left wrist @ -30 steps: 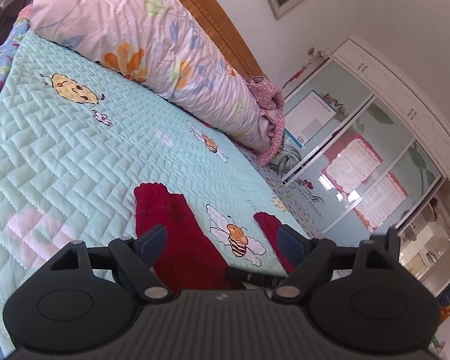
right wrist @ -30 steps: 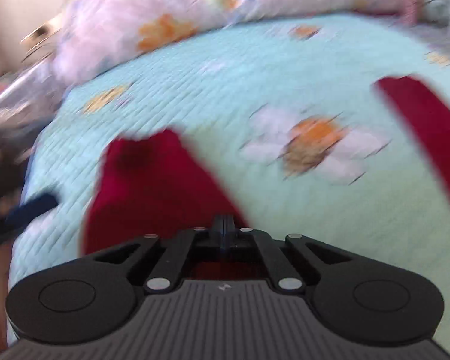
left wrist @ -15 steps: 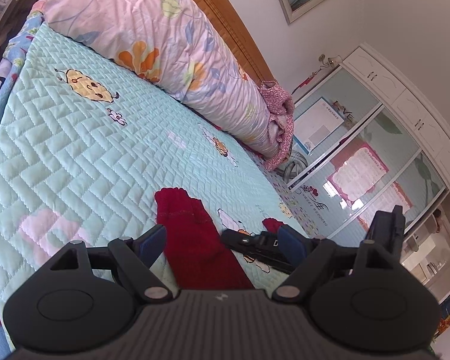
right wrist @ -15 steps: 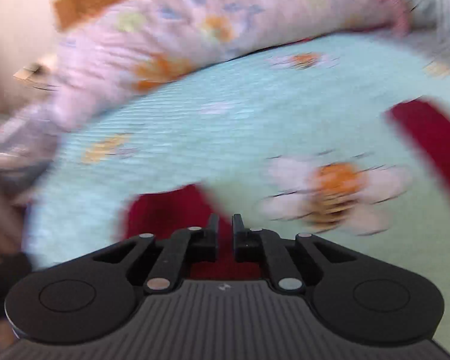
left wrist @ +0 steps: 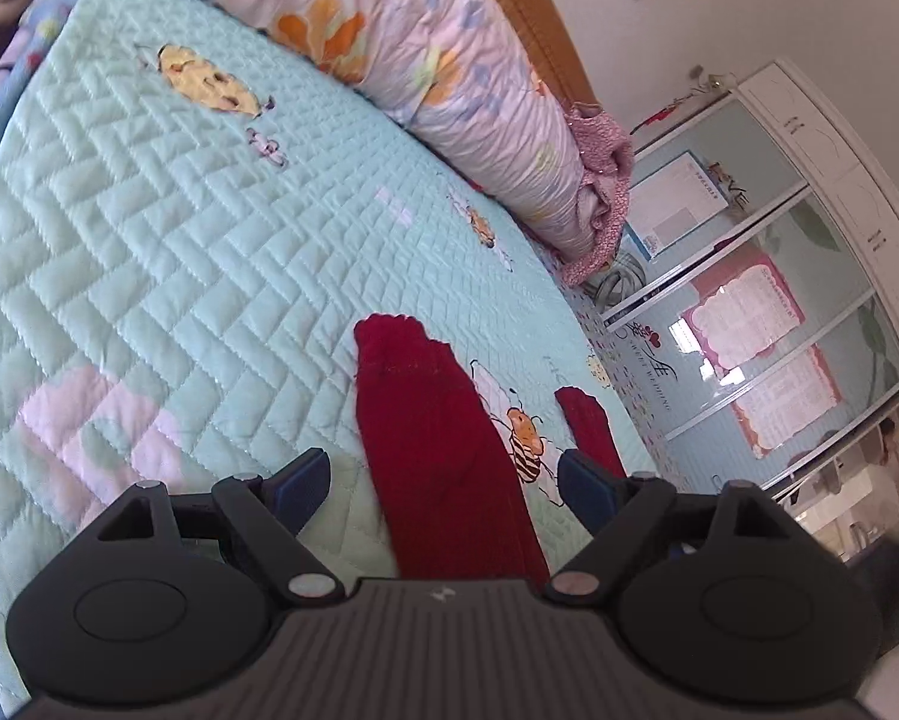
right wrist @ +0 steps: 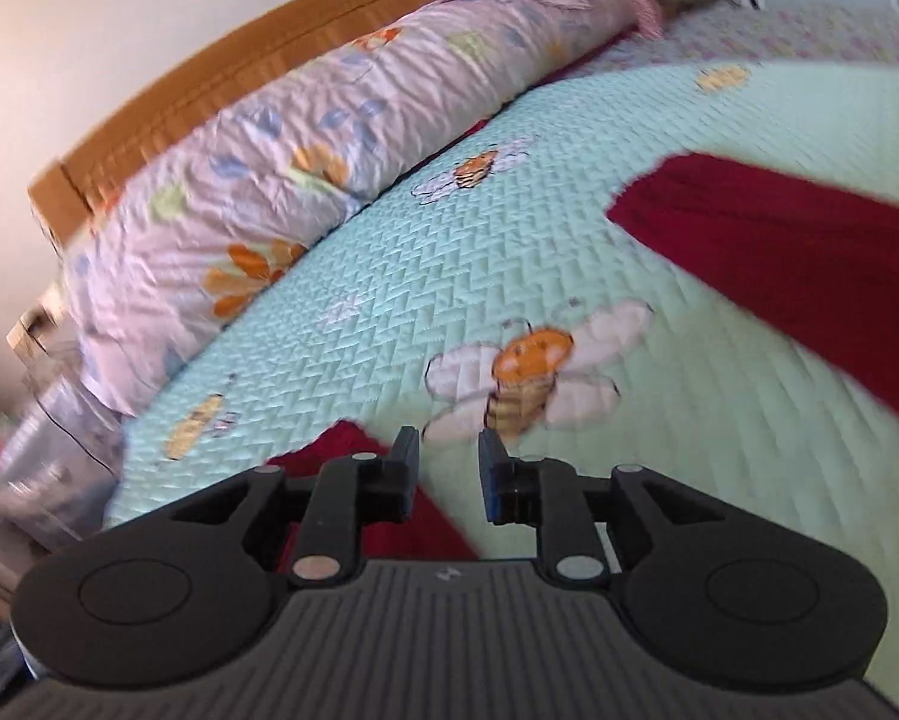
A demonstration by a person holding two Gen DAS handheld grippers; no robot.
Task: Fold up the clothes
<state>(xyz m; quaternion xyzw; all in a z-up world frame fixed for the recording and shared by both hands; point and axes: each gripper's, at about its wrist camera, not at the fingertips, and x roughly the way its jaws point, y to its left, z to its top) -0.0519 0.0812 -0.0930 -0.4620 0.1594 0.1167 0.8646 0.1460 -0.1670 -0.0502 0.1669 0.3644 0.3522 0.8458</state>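
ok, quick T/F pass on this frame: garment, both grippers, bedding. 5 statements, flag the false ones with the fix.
1. The red garment lies on a mint quilted bedspread. True.
2. The left gripper is clamped shut on the garment. False: its jaws stand wide open, with one red strip lying between them and the pads off the cloth.
3. The right gripper holds nothing. True: its jaws are opening and only bedspread shows in the gap.
4. The floral pillow rests on top of the garment. False: it lies along the wooden headboard, well apart from the garment.
5. A bee print sits on the bedspread between the two red strips. True.
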